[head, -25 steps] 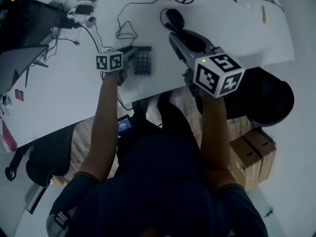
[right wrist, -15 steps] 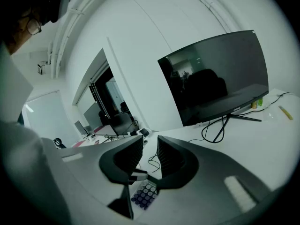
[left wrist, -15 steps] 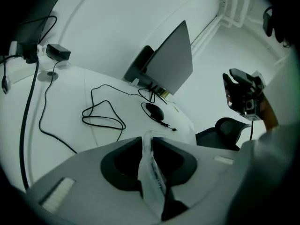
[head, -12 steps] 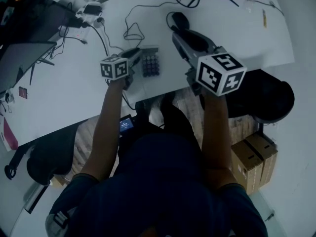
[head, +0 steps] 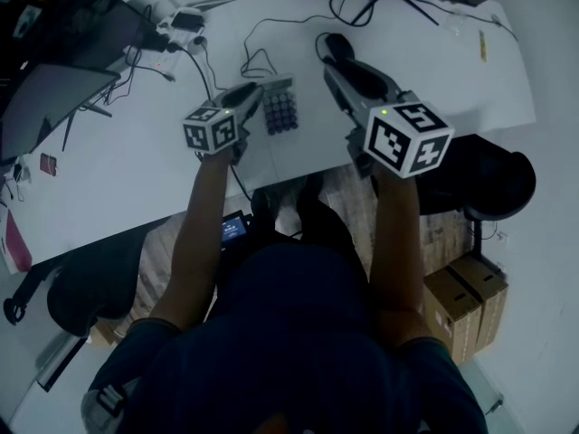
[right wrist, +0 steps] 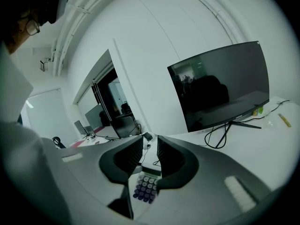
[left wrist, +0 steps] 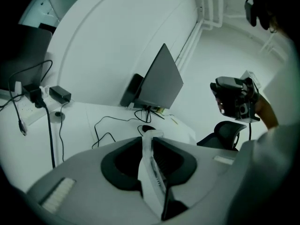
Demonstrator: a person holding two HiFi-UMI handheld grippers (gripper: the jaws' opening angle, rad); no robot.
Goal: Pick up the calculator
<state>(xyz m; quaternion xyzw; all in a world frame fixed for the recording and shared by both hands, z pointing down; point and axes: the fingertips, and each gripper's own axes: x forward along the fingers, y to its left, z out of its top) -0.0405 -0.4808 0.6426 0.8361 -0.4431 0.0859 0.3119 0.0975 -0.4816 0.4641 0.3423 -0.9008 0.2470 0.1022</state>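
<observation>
The calculator (head: 280, 108) is pale with dark round keys and hangs just above the white desk (head: 136, 165), near its front edge. My left gripper (head: 260, 96) is shut on the calculator's left edge. In the left gripper view the calculator (left wrist: 151, 170) stands edge-on, clamped between the dark pads. My right gripper (head: 332, 65) hovers to the right of the calculator, apart from it. Its jaws stand a little apart with nothing between them. The right gripper view shows the calculator (right wrist: 146, 188) below the gap of my right gripper (right wrist: 150, 146).
A black mouse (head: 334, 44) and looping cables (head: 256, 60) lie behind the calculator. A power strip (head: 185, 20) sits at the back left and a dark monitor (right wrist: 220, 86) stands at the back. A black chair (head: 493, 177) and cardboard boxes (head: 460, 295) are on the right.
My left gripper's jaws have shut on the calculator, and it has risen off the desk with it. The right gripper has risen a little.
</observation>
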